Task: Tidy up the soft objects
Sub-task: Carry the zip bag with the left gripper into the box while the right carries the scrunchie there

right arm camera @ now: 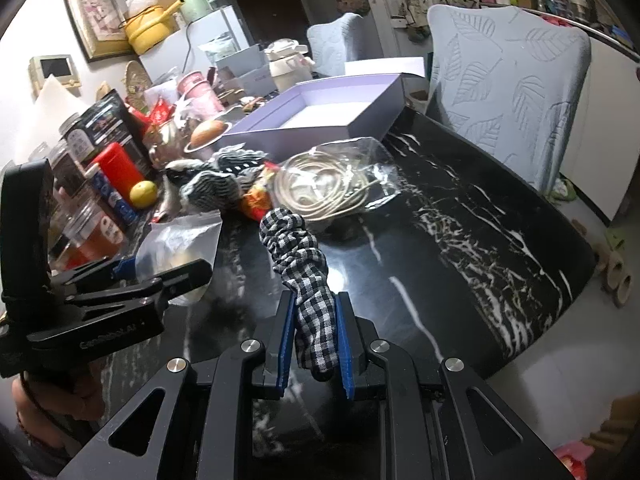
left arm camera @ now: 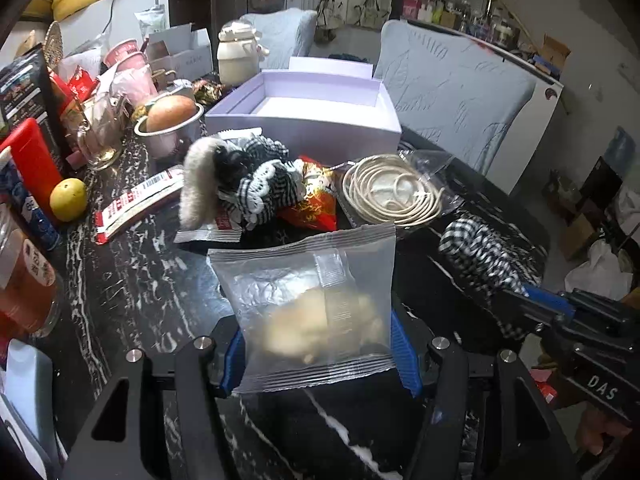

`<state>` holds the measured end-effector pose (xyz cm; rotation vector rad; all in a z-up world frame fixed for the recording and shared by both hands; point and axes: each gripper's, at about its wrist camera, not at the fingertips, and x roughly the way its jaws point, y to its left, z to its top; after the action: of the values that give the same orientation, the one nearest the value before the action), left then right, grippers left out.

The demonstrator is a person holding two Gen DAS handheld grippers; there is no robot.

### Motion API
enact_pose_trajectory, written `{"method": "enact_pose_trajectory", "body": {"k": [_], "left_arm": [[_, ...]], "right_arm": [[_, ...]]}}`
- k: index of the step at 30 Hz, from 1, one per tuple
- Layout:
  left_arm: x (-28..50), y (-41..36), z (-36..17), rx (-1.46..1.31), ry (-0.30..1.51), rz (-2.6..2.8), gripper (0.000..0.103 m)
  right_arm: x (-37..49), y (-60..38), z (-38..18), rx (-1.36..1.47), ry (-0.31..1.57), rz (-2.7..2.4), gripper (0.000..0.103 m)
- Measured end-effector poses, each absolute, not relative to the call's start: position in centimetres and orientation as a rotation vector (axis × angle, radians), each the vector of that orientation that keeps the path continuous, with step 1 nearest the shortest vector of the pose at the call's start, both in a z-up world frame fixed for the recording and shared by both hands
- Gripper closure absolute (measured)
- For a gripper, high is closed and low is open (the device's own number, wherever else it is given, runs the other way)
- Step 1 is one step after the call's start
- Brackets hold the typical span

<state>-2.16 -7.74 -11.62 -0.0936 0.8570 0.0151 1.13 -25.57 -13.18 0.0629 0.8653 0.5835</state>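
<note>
- Black marble counter [right arm camera: 460, 216], pretty cluttered along the far-left side.
- Open lavender box [left arm camera: 304, 120] sits at the far edge, nothing in it that I can see.
- Coiled cream cord in a clear bag [right arm camera: 320, 188] lies just in front of the box.
- Left gripper [left arm camera: 320, 352] is pinching a frosted snack packet [left arm camera: 308, 304], lifted off the counter.
- Right gripper [right arm camera: 314, 340] is clamped on a black-and-white checked scrunchie [right arm camera: 300, 256], its loose end sticking out past the fingertips.
- More scrunchies [left arm camera: 256, 184] are piled by the box, beside a yellow lemon [left arm camera: 68, 199].
</note>
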Motion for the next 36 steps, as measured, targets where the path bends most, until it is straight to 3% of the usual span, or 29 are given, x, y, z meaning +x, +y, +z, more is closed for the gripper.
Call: {"method": "enact_pose_trajectory", "body": {"k": [17,36], "left_arm": [[-4.5,-6.9,-6.8,-0.084,0.730,0.008,0.043],[1.6,-6.2,-2.1,-0.033,0.627,-0.006,0.043]], "right_arm": [[-2.1,-24.8,-9.3,0.053,0.766,0.617,0.083],[3.8,-24.1,-4.5,0.031,0.697,0.599,0.083]]}}
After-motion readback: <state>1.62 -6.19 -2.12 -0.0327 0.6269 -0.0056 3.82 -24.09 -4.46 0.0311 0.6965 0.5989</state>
